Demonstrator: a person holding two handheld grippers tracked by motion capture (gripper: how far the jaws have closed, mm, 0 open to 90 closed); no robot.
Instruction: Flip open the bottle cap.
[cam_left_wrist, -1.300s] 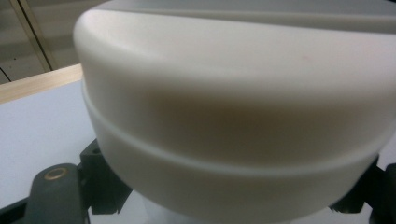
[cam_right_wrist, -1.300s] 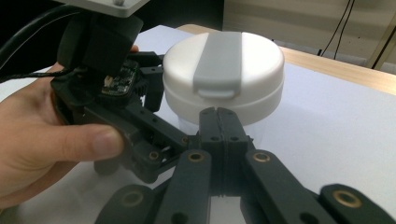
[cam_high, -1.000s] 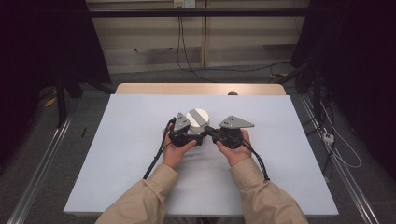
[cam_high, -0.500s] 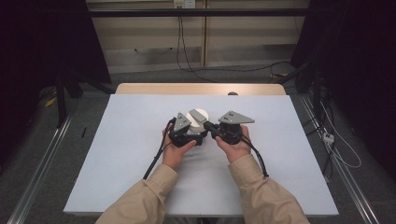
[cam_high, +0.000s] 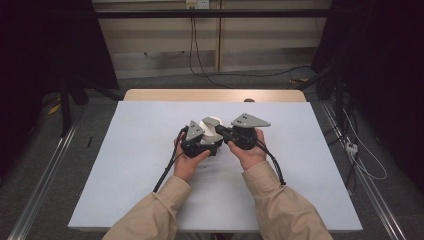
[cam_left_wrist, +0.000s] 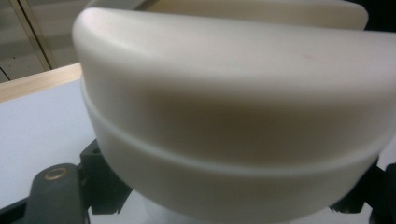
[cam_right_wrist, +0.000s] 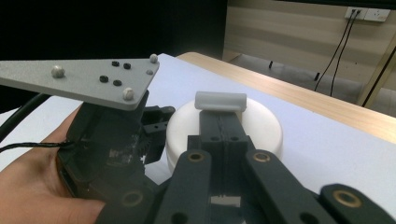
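The left tongs (cam_high: 209, 141) are clamped on a round cream-white container (cam_high: 211, 129), which the left gripper view shows from very close: a domed upper part over a lower part, with a thin seam running round between them (cam_left_wrist: 233, 154). The right tongs (cam_right_wrist: 219, 122) are pressed fully together, their two black jaws side by side with no gap, and their tips lie over the top of the container, just under a small pale cylinder-shaped piece (cam_right_wrist: 220, 101) that sits on its lid. Whether the jaws pinch that piece or only touch it cannot be told.

The container is held just above the white worktop (cam_high: 125, 165), near its middle and a little toward the far edge, between the person's two hands. The left hand (cam_high: 187, 162) cups its gripper from below; the right hand (cam_high: 250, 152) holds its gripper just to the right, the two grippers touching or nearly so.

Against the picture a second ago, little differs. Both hands sit at much the same spot on the worktop, the container is in the same place between them, and both pairs of tongs are closed as before. The grey three-cornered plate (cam_high: 250, 120) on the right gripper has shifted slightly toward the container.
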